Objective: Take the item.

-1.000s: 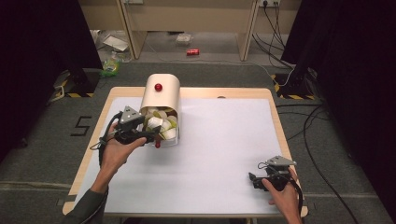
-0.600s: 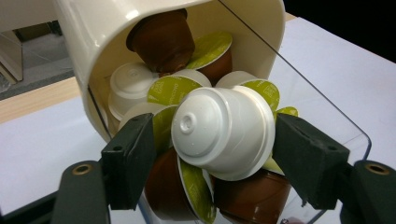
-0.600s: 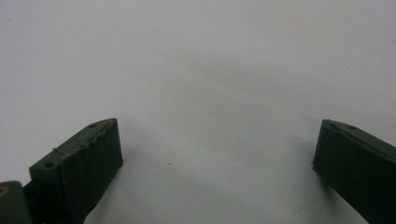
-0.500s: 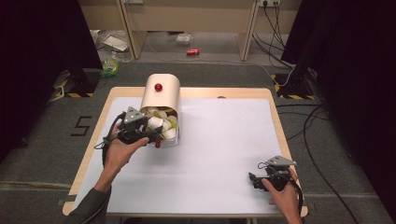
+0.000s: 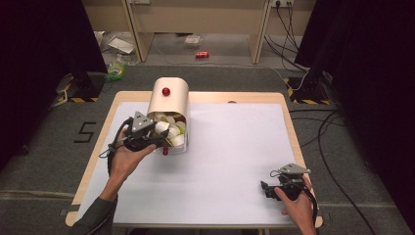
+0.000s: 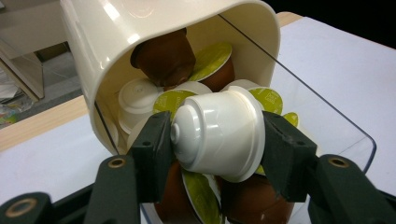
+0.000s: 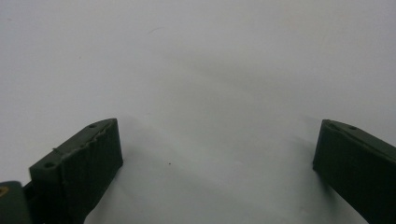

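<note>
White capsule point(image 6: 219, 133) clamped in left gripper point(image 6: 215, 140), jaws just closed, at cream container point(image 5: 169, 98) mouth; right gripper point(image 7: 217, 154) jaws apart over table point(image 5: 235, 147).

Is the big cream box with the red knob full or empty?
Pretty full. The cream plastic container lies tipped on its side, packed with brown and white coffee capsules with green lids. The left claw grips one white plastic capsule at its mouth.

A wooden table point(image 5: 98, 161) with a white top stands on grey carpet point(image 5: 44, 161). A black "5" point(image 5: 84, 132) is marked on the floor to its left. Beyond it stands pale wooden furniture point(image 5: 195, 17), with a red can point(image 5: 202, 54) and litter point(image 5: 117, 46) beneath. Black curtains point(image 5: 44, 58) hang at both sides. Cables point(image 5: 333, 127) trail over the floor at right, beside yellow-black striped tape point(image 5: 306, 101).
</note>
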A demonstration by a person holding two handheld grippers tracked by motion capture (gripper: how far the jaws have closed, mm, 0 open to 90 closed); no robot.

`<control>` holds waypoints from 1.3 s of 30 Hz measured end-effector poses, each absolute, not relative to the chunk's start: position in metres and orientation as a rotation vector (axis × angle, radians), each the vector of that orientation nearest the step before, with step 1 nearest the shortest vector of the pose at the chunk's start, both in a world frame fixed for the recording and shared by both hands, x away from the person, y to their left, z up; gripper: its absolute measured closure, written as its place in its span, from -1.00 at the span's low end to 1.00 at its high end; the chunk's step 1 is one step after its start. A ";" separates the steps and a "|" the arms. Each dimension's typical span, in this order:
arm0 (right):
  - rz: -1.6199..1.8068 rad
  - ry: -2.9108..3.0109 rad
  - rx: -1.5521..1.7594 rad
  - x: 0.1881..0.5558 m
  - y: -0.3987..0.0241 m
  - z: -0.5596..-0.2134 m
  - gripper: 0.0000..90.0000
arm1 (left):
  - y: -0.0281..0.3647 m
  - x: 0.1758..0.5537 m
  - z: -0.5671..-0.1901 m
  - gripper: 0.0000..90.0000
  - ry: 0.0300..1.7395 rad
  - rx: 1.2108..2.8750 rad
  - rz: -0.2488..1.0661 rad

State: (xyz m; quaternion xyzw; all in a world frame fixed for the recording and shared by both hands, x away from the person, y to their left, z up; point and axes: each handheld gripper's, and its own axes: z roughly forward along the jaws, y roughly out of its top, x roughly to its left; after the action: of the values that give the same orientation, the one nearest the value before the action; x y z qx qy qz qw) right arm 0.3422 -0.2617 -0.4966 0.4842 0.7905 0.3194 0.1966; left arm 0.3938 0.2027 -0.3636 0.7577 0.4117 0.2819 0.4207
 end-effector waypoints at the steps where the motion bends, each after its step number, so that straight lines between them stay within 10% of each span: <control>1: 0.894 2.214 1.356 0.342 -0.262 -0.497 -0.96 | 0.203 0.394 -0.364 0.03 1.031 1.899 0.704; 39: 0.894 2.213 1.355 0.342 -0.262 -0.497 -0.96 | 0.202 0.386 -0.356 0.03 0.980 1.887 0.709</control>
State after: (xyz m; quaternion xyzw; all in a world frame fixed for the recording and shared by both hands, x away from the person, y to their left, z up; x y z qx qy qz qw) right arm 0.3422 -0.2617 -0.4967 0.4839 0.7906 0.3192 0.1973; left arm 0.3858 0.2022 -0.3557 0.7580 0.3936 0.2850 0.4352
